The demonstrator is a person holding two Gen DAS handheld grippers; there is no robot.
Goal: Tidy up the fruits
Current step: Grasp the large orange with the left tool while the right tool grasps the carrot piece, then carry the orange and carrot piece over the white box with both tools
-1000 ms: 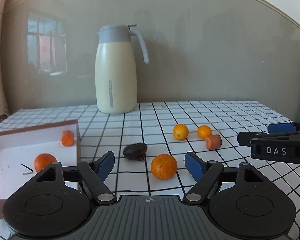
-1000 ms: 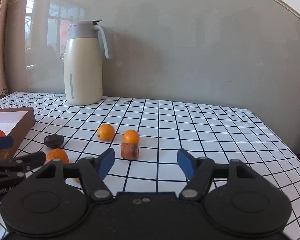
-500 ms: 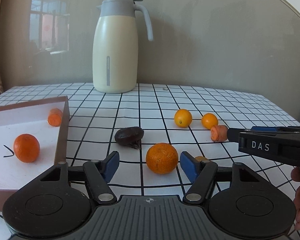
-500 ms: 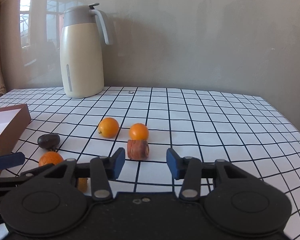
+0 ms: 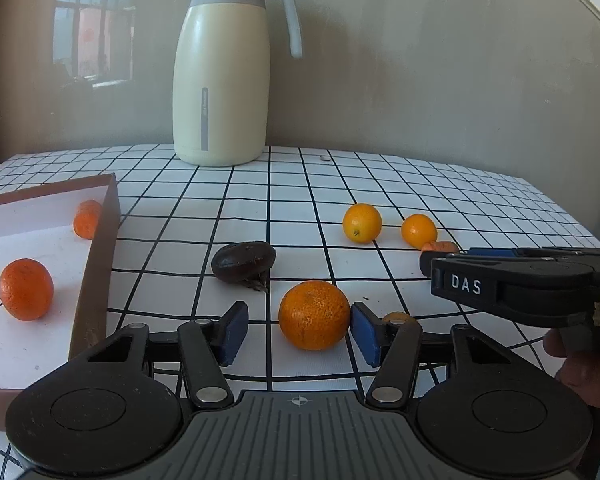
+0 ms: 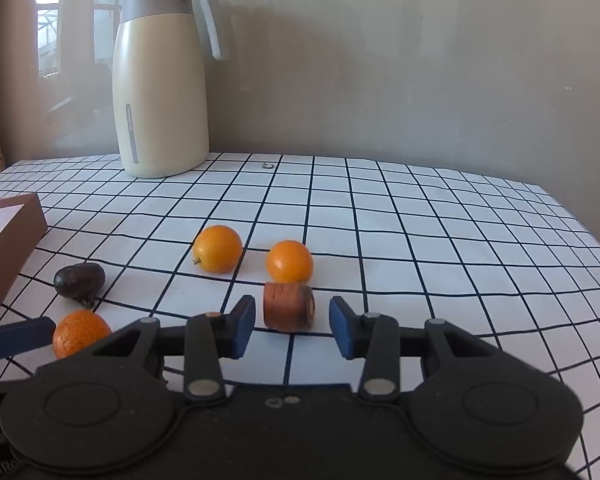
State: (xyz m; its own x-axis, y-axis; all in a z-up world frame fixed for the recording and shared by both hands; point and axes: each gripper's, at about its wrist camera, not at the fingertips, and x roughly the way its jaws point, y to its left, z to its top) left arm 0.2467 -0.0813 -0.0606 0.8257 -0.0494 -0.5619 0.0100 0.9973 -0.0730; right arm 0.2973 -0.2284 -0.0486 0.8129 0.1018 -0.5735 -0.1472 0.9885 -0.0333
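A large mandarin (image 5: 314,314) lies on the checked tablecloth between the blue pads of my left gripper (image 5: 299,322). Its jaws are closing: the right pad is at the peel, the left pad stands off. A short carrot piece (image 6: 289,306) lies just ahead of and between the pads of my right gripper (image 6: 292,316), whose jaws are also closing, with a gap on each side. In the left wrist view the right gripper (image 5: 500,280) comes in from the right, hiding most of the carrot piece (image 5: 440,246).
A brown box (image 5: 100,264) at the left holds a mandarin (image 5: 26,289) and a carrot piece (image 5: 87,219). A dark fruit (image 5: 244,265) and two small oranges (image 5: 362,223) (image 5: 419,231) lie on the cloth. A cream jug (image 5: 220,80) stands at the back.
Both grippers moved forward and down toward the table and narrowed their jaws. The left now brackets the large mandarin, the right the carrot piece.
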